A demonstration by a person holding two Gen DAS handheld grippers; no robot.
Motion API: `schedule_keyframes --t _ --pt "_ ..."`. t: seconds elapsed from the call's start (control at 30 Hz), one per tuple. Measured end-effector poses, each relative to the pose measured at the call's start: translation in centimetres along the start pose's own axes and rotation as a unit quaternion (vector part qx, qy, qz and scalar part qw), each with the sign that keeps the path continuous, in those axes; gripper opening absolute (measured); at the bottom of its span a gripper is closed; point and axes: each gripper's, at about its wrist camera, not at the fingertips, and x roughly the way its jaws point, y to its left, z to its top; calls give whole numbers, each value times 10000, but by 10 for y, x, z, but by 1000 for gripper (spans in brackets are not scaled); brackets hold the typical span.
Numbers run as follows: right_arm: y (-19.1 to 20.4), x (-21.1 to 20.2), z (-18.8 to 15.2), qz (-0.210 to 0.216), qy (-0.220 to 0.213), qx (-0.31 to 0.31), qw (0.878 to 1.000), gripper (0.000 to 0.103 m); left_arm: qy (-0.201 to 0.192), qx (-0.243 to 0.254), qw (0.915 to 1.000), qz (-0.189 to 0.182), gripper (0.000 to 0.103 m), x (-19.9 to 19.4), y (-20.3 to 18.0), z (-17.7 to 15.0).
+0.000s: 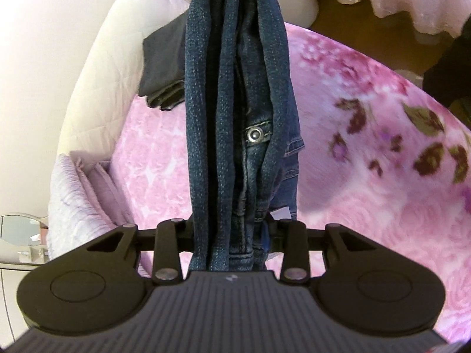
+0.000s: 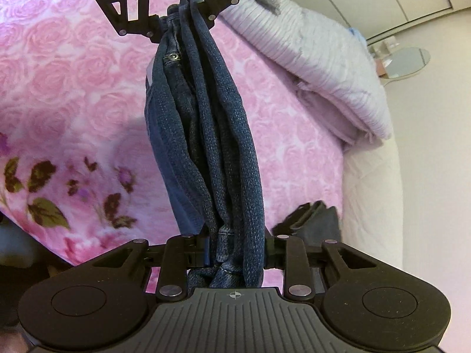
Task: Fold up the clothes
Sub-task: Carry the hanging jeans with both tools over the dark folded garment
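Note:
A pair of dark blue jeans (image 1: 235, 103) is bunched into a long roll and stretched in the air between my two grippers, above the bed. In the left wrist view my left gripper (image 1: 232, 229) is shut on the end with the metal button (image 1: 255, 134). In the right wrist view my right gripper (image 2: 235, 250) is shut on the other end of the jeans (image 2: 212, 135). There my left gripper (image 2: 173, 26) shows at the top, clamped on the far end. The fingertips are buried in denim.
A pink rose-patterned blanket (image 1: 368, 176) (image 2: 73, 73) covers the bed below. A folded dark garment (image 1: 162, 73) (image 2: 312, 220) lies near the white padded bed edge (image 1: 97, 73). A folded lilac quilt (image 2: 309, 58) lies beside it. A small mirrored table (image 2: 406, 61) stands past the bed.

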Motion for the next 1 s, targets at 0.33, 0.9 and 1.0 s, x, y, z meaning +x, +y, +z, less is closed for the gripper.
schedule_keyframes --t 0.33,0.9,1.0 --pt "-92 3 -103 -280 -522 -23 9982 28 386 -173 9986 313 33 19 65 113" --pt "-236 30 -233 -877 -326 27 9956 28 -20 -128 9953 959 34 97 180 255" --pt "-258 41 -245 -1061 -160 107 9942 28 -164 -61 9938 1098 34 120 205 268"
